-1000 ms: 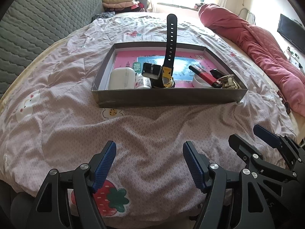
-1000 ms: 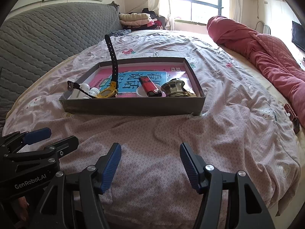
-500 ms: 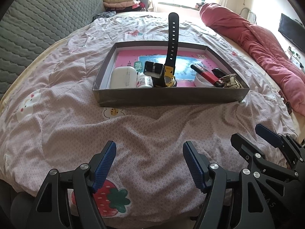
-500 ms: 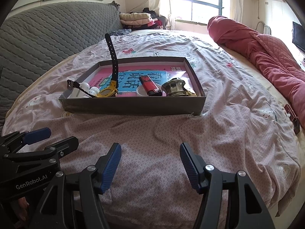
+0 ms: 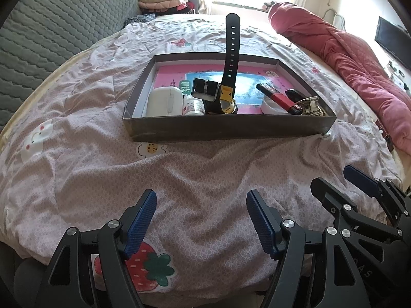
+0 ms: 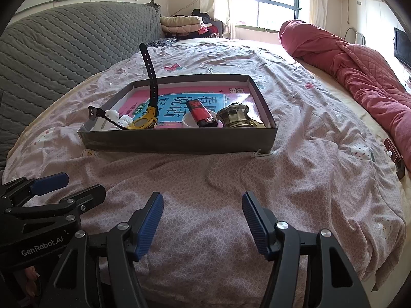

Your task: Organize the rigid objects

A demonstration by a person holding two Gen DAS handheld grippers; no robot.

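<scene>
A shallow grey box [image 5: 226,128] [image 6: 177,141] lies on the bed. It holds a white case [image 5: 164,101], a small white bottle [image 5: 192,106], a yellow watch [image 5: 227,97] [image 6: 143,122] with its black strap standing upright, a red lighter [image 5: 278,98] [image 6: 200,113] across a white lid, and a brass piece [image 5: 312,105] [image 6: 235,115]. My left gripper [image 5: 200,220] is open and empty, well in front of the box. My right gripper [image 6: 201,220] is open and empty beside it.
The pink patterned bedspread [image 5: 77,169] covers the bed. A rolled red quilt [image 6: 359,71] lies along the right side. A grey padded headboard [image 6: 64,46] stands at the left. Folded clothes [image 6: 182,24] are piled at the far end.
Both grippers stay open and low; the views have shifted only slightly. Nothing in the box has moved.
</scene>
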